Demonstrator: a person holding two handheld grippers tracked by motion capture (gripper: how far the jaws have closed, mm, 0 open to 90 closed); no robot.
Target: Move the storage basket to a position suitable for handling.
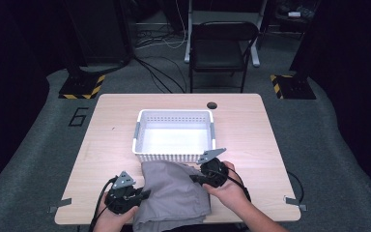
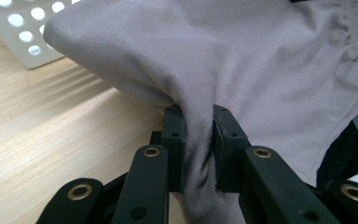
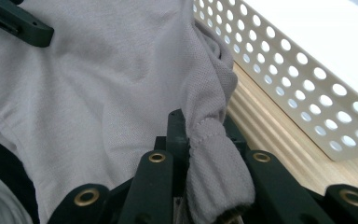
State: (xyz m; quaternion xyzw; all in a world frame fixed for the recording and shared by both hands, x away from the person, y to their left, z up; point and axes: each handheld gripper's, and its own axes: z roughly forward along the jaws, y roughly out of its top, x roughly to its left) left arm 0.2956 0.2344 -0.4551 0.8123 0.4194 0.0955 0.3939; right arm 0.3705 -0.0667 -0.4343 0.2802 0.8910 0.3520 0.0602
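Currently, the left tongs [image 1: 145, 194] are clamped on the left edge of a grey cloth [image 1: 176, 193], with a fold of fabric pinched between the two black jaws, as the left gripper view shows [image 2: 200, 154]. The right tongs [image 1: 193, 179] are closed on the cloth's right edge; in the right gripper view [image 3: 205, 140] a rolled hem is bunched between the jaws. The cloth spans the gap between both tongs at the near edge of the wooden surface [image 1: 251, 125], its lower part hanging over that edge toward the person. Just beyond the cloth, a white perforated basket [image 1: 174, 157] stands on the surface, its near wall close to the cloth's upper edge. Farther off, a black folding chair [image 1: 222, 48] stands on the floor behind the surface.
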